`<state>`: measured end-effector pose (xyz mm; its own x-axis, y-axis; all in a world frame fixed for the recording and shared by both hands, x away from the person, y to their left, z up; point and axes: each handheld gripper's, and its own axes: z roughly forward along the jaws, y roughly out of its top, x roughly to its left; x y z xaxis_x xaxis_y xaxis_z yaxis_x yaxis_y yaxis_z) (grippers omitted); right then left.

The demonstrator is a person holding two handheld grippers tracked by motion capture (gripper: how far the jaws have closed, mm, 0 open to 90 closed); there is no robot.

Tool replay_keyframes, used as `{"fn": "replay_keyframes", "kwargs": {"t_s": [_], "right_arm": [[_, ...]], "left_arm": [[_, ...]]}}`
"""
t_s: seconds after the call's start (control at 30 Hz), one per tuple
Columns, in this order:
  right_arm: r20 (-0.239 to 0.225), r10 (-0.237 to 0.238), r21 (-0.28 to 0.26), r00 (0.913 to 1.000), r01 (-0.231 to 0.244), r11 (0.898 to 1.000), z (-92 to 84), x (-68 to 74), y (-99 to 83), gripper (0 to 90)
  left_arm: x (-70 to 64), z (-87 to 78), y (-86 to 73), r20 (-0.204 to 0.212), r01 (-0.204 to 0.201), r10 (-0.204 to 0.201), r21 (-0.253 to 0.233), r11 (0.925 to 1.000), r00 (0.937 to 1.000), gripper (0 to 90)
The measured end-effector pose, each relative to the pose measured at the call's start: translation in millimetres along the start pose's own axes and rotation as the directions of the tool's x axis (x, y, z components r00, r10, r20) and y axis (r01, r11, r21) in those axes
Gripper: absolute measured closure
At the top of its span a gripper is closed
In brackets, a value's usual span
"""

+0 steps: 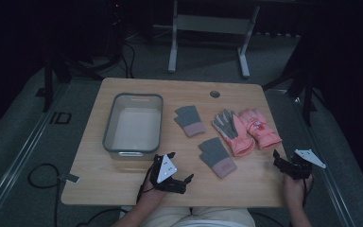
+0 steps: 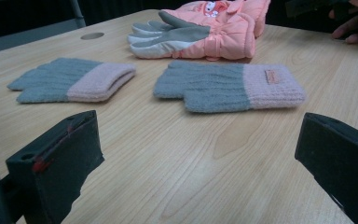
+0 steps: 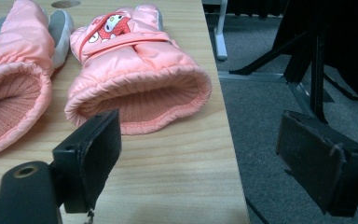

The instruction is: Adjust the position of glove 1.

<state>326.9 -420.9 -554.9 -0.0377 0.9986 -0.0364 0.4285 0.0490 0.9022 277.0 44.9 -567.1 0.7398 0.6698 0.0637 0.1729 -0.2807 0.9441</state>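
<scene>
Knitted grey and pink, the near glove lies flat on the bench straight ahead of the left tool, whose jaws stand wide apart with nothing between them. It looks light, soft and floppy, so it should fold under a pinch instead of sliding; the ribbed pink cuff with its small label looks like the firmest place to take hold. In the high view its long axis runs diagonally, grey finger end towards the clear bin, pink cuff towards the person. Its twin, the far knitted glove, lies near it and apart, further up the bench, set the same way.

Over on the right, the right tool hovers at the bench edge, jaws also spread and empty, looking into the open cuff of the padded pink glove. That one looks puffy, light and a bit slick on the shell; the gathered cuff rim is probably the best bite. Fingers point away, cuff towards the tool. Its partner, the palm-up pink glove, lies just beside it, touching.
</scene>
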Motion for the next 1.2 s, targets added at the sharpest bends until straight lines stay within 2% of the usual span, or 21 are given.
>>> {"fn": "replay_keyframes", "kwargs": {"t_s": [0.27,0.43,0.67,0.83,0.93,1.2], "right_arm": [[-0.018,-0.005,0.024,0.9998,0.005,1.000,-0.3,1.4,0.4,14.0],[-0.021,-0.033,0.029,0.9992,0.034,0.999,-0.9,4.9,1.7,14.0],[0.003,-0.041,0.049,0.9992,0.041,0.998,-2.5,5.6,6.1,14.0],[0.003,-0.019,0.021,0.9998,0.019,1.000,-14.0,1.1,19.6,14.0],[0.011,-0.034,0.015,0.9993,0.034,0.999,-17.3,1.0,25.7,14.0],[-0.010,-0.031,-0.016,0.9995,0.030,0.999,-24.9,2.5,40.5,14.0]], "left_arm": [[1.2,-0.7,-0.3,-0.001,0.014,-0.014,-0.005,0.9999,0.9999,0.0],[1.4,-1.0,-0.5,0.005,0.014,-0.014,-0.008,0.9999,0.9999,0.0],[0.9,-1.2,-0.5,0.006,0.008,-0.008,-0.010,0.9999,0.9999,0.0],[1.3,-1.2,-0.6,0.005,0.012,-0.012,-0.010,0.9999,0.9999,0.0],[1.4,-1.2,-0.6,0.005,0.014,-0.014,-0.011,0.9999,0.9999,0.0],[1.3,-1.2,-0.6,0.008,0.012,-0.012,-0.010,0.9999,0.9999,0.0]]}}
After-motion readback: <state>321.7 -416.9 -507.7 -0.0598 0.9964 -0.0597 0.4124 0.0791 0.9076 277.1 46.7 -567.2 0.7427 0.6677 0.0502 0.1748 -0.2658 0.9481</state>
